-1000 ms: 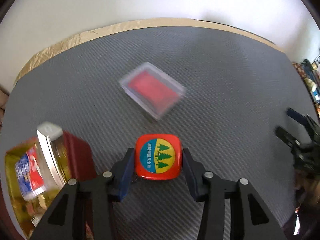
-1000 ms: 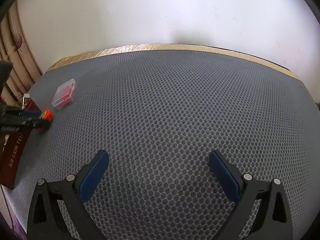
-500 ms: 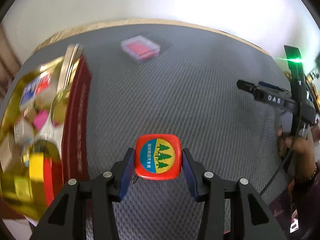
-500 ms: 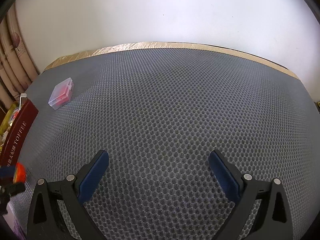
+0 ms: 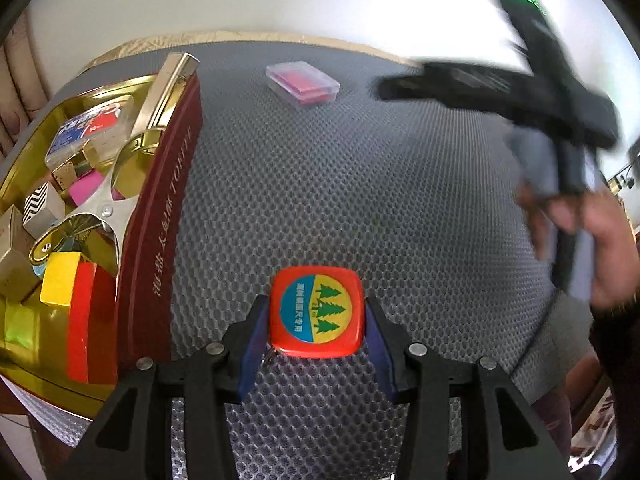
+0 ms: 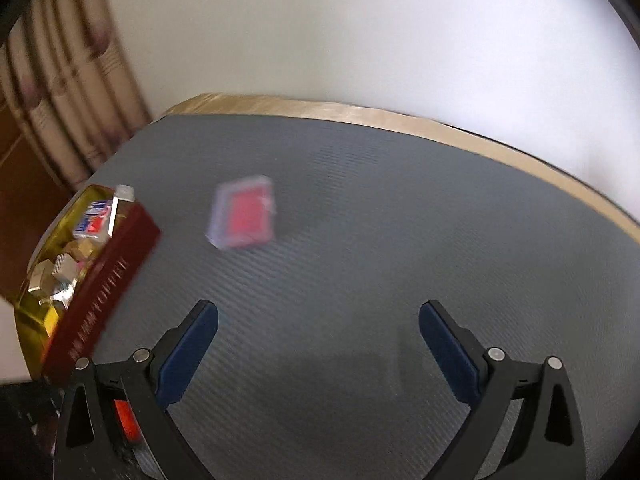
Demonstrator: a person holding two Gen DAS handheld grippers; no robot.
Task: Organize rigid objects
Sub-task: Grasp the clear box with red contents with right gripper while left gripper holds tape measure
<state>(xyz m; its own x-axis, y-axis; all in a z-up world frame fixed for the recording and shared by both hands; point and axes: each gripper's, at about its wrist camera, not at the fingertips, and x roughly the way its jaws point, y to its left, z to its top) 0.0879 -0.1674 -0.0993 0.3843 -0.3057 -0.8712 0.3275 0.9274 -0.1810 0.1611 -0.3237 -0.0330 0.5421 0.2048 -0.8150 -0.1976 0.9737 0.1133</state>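
A grey honeycomb-textured mat (image 5: 360,184) covers the table (image 6: 400,118), whose tan edge curves along the far side below a plain white wall (image 6: 360,32); a striped curtain (image 6: 60,80) hangs at the left in the right wrist view. The left gripper (image 5: 317,324) is clamped on a red tape measure (image 5: 316,314), squeezed from both sides by the blue fingers (image 5: 252,344) with its round label of green trees facing up toward the camera, hanging above the mat just right of the dark red tin (image 5: 160,216). The tin stands open at the left edge of the table, its long side running away from the camera, its gold inside crowded with small boxes (a yellow one, a pink one, a zigzag-patterned one among them). A clear flat case with a red insert (image 5: 303,85) lies alone on the mat farther back, its long axis slanting down to the right in the left wrist view. Only that view shows the person's hand (image 5: 592,240), blurred, gripping the right tool. The right gripper (image 6: 318,336) stands spread wide with nothing between its fingers, over bare mat, and its view shows the case blurred.
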